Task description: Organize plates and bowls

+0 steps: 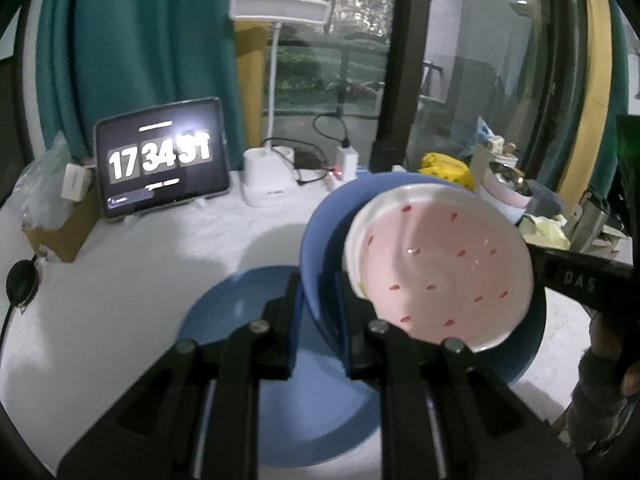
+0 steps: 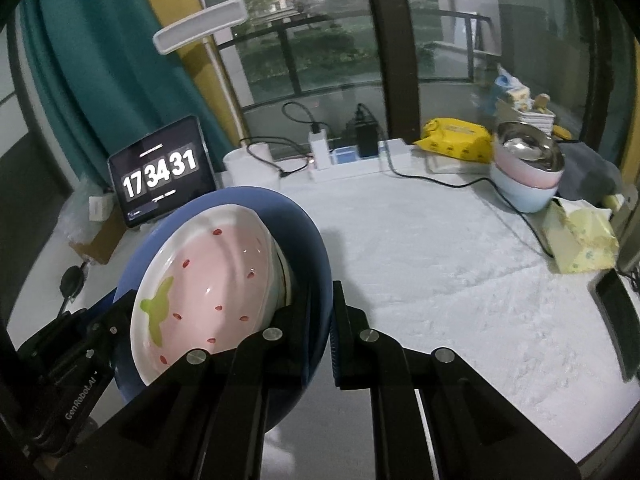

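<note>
A pink strawberry-pattern plate [image 1: 440, 264] lies inside a larger blue plate [image 1: 320, 224], both tilted and held above the white table. My left gripper [image 1: 318, 320] is shut on the blue plate's left rim. My right gripper [image 2: 320, 328] is shut on the same blue plate's [image 2: 312, 240] right rim, with the pink plate [image 2: 208, 276] to its left. A second blue plate [image 1: 224, 320] lies flat on the table under the left gripper. The right gripper's body [image 1: 588, 280] shows at the right of the left wrist view.
A tablet clock [image 2: 162, 172] and a white lamp base [image 1: 266, 176] stand at the table's back. Stacked pastel bowls with a steel bowl on top [image 2: 528, 172], a yellow wipes pack [image 2: 456, 138] and a tissue pack [image 2: 580, 240] sit at the right. Cables cross the back.
</note>
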`<state>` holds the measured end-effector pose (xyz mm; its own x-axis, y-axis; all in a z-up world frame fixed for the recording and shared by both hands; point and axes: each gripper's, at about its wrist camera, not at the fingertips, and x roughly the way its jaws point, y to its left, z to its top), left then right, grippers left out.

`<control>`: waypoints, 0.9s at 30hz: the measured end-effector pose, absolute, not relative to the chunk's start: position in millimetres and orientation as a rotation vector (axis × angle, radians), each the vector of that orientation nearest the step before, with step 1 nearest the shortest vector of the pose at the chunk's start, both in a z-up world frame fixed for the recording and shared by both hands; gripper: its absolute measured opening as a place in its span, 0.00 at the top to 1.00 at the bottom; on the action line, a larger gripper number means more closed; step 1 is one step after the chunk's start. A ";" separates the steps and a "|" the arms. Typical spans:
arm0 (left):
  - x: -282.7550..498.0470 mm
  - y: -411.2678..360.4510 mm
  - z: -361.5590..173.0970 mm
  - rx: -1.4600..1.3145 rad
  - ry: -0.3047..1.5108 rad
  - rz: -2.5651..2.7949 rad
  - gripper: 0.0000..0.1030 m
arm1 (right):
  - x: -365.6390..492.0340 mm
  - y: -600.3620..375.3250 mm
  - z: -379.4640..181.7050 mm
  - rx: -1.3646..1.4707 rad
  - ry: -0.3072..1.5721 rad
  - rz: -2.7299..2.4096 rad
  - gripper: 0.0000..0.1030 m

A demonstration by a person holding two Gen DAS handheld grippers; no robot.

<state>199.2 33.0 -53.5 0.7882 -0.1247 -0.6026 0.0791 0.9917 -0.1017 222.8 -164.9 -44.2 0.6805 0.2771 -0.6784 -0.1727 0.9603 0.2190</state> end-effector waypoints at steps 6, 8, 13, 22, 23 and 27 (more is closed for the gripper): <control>201.3 61.1 -55.9 -0.090 0.648 -0.070 0.86 | 231.3 -136.9 -47.9 0.124 0.794 0.290 0.90; 201.5 69.6 -57.9 -0.094 0.650 -0.058 0.86 | 234.5 -127.7 -49.3 0.118 0.800 0.299 0.90; 203.9 87.5 -65.6 -0.111 0.664 -0.031 0.86 | 244.4 -107.1 -56.5 0.108 0.820 0.324 0.90; 211.8 103.2 -78.6 -0.118 0.694 0.004 0.86 | 260.1 -85.8 -76.0 0.099 0.869 0.347 0.90; 212.8 103.7 -80.1 -0.118 0.699 0.006 0.86 | 261.8 -84.5 -78.2 0.098 0.876 0.348 0.90; 215.6 105.8 -86.5 -0.127 0.711 0.011 0.85 | 268.4 -81.5 -86.8 0.099 0.899 0.351 0.90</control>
<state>215.6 105.8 -86.5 0.7578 -0.0333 -0.6516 -0.0534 0.9922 -0.1128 268.4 -81.5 -86.8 0.5695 0.3393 -0.7486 -0.2574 0.9386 0.2296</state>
